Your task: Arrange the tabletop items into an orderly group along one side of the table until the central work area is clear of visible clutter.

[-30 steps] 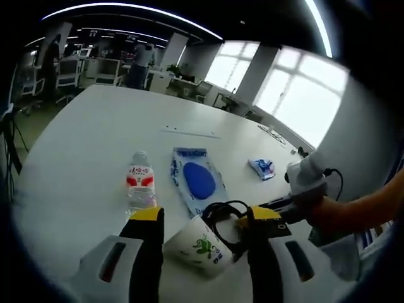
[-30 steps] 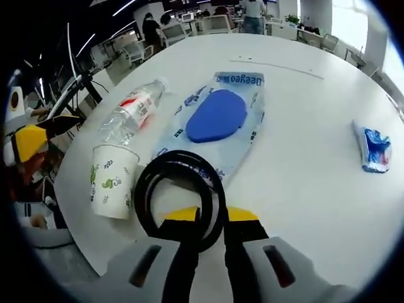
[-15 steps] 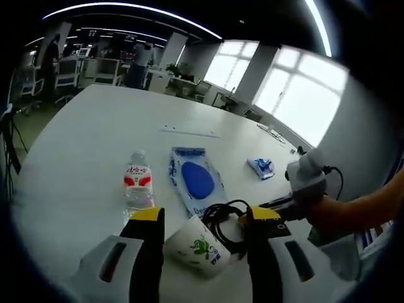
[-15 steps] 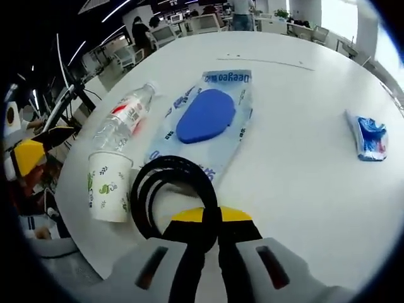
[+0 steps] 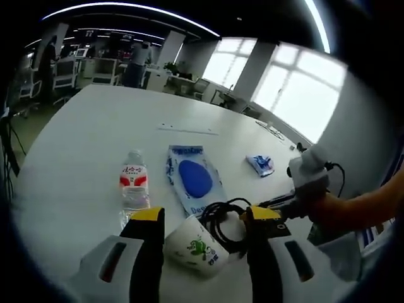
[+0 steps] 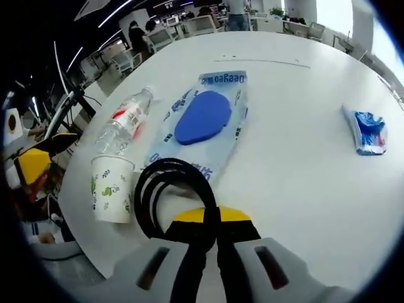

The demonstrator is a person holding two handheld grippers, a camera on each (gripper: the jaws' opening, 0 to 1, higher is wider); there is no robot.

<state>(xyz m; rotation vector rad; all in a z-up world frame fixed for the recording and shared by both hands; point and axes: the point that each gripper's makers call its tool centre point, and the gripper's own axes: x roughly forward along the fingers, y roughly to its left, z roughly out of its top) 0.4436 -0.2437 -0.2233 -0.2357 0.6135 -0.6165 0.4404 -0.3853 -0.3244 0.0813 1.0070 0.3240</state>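
This is an open-plan office. Beyond the far edge of the big white round table stand rows of desks with monitors and office chairs, with people standing among them. Long strip lights curve across the dark ceiling above the table, and tall windows line the wall to its right.

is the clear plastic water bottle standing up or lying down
Lying down: the clear plastic water bottle rests on its side on the white table, cap pointing away from the white paper cup.
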